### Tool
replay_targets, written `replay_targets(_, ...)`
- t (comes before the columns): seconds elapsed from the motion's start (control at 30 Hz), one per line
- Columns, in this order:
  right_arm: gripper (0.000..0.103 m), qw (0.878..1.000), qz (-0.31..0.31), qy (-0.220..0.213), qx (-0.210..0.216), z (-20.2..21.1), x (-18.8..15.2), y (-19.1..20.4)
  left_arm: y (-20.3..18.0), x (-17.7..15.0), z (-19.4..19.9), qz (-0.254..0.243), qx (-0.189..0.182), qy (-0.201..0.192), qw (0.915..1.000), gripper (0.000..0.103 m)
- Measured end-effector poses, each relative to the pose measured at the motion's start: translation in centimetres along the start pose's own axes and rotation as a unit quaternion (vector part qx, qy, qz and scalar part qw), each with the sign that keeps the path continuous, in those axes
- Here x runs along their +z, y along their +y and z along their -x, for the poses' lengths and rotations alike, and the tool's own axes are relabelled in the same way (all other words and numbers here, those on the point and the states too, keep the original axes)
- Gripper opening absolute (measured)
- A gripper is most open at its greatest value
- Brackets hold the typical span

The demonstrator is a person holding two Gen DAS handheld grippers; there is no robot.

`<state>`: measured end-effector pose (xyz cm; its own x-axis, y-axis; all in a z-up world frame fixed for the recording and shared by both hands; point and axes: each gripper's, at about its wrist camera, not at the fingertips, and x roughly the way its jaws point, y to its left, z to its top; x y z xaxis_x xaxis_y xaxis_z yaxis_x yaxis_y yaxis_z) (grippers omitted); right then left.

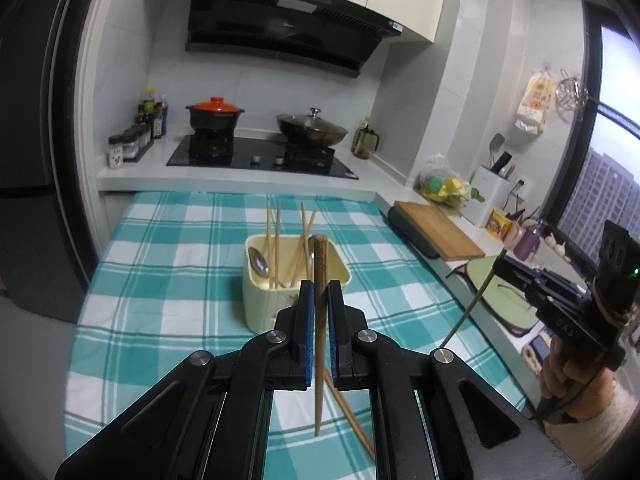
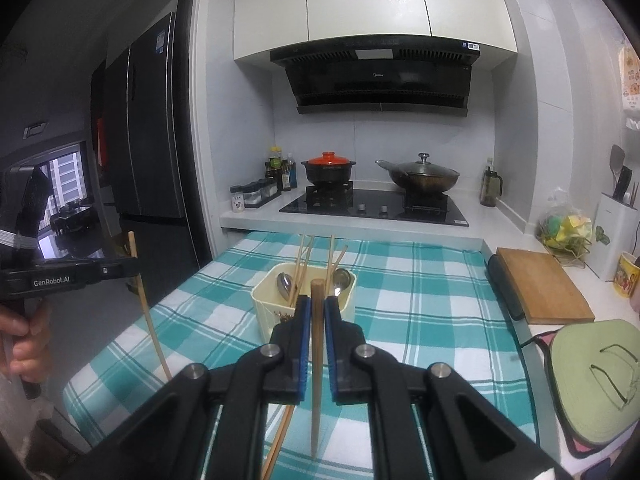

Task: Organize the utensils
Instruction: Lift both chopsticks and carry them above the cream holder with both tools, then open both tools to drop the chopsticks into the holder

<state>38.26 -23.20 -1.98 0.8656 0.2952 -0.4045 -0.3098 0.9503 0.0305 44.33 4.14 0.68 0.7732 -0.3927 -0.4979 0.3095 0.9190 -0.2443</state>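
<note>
A cream utensil box (image 1: 264,304) stands mid-table on the teal checked cloth (image 1: 168,264). Several chopsticks and a metal spoon (image 1: 258,262) lean inside it. My left gripper (image 1: 320,285) is shut on a brown chopstick (image 1: 320,256), held upright just in front of the box. My right gripper (image 2: 318,300) is shut on another chopstick (image 2: 317,360), also upright before the box (image 2: 266,320). Each gripper shows from the side in the other's view: the right one (image 1: 500,268) with its thin stick (image 1: 468,312), the left one (image 2: 134,268) with its stick (image 2: 150,320). A loose chopstick (image 1: 352,412) lies on the cloth below.
A wooden cutting board (image 2: 544,288) and a green mat (image 2: 592,380) lie on the right counter. A white holder (image 1: 490,192) stands by the wall there. Behind the table is the stove (image 2: 372,204) with two pots. A dark fridge (image 2: 148,140) stands on the left.
</note>
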Motion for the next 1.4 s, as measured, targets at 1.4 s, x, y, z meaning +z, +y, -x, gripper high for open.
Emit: replay_targets(1.4,0.03,0.985,-0.051,0.138,0.089,-31.0,6.1,-2.1,6.2,6.7,-24.1,0.06,0.07,0.093,0.9914,0.012)
